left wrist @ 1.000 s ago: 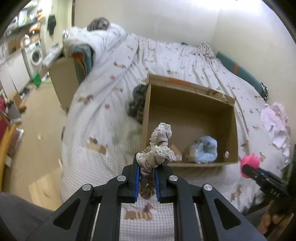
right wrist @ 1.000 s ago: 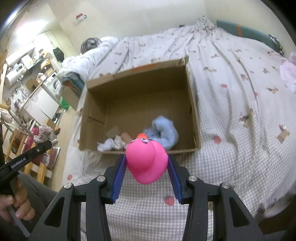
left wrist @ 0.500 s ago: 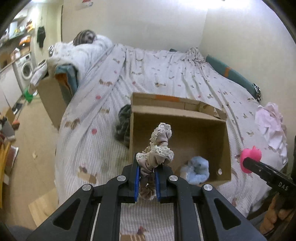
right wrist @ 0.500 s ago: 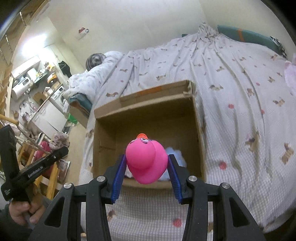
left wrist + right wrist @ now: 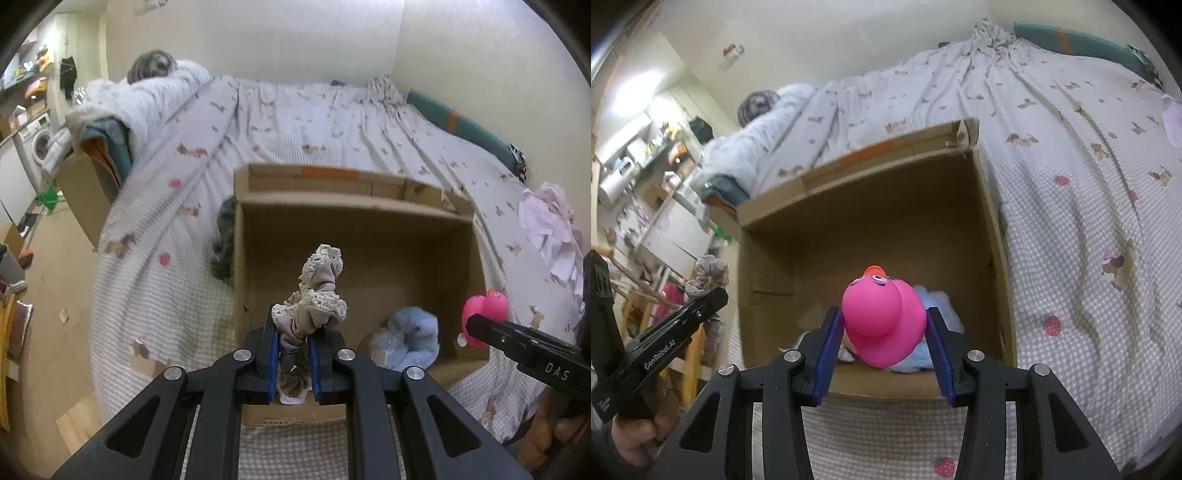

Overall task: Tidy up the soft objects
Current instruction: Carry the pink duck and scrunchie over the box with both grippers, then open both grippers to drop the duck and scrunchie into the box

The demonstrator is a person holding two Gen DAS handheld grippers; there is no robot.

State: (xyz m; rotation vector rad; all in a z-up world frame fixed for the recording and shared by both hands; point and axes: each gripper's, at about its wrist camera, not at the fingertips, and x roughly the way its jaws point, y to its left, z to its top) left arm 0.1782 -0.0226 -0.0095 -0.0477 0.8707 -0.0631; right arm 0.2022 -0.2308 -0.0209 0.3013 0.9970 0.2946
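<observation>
Left gripper [image 5: 293, 360] pinching beige lace-trimmed scrunchie [image 5: 314, 302] between blue pads [image 5: 273, 363]; most of scrunchie sticking up and forward past fingertips, lower loop hanging down between fingers. Held above near edge of open cardboard box [image 5: 354, 218], over box's left-front part. Same scrunchie visible from right wrist view at left, beyond box's left wall.

Right gripper [image 5: 884, 343] clamped on pink rubber duck [image 5: 884, 319], blue pads [image 5: 940, 352] pressing both sides of body; orange beak pointing away from camera toward box interior. Duck held over near rim of box, right-front area. From left wrist view, duck [image 5: 484, 314] at tip of right gripper, at box's right wall.

Light blue fluffy item [image 5: 410, 341] lying on box floor at near right corner, just below and beyond duck, partly hidden by it in right wrist view. Small white bits beside it on floor, unclear what.

Box sitting on bed [image 5: 1089, 206] with checked, animal-print cover. Dark grey knit item [image 5: 223, 240] on bed touching box's left outer wall. Pink-white cloth [image 5: 550, 229] on bed right of box, well apart.
</observation>
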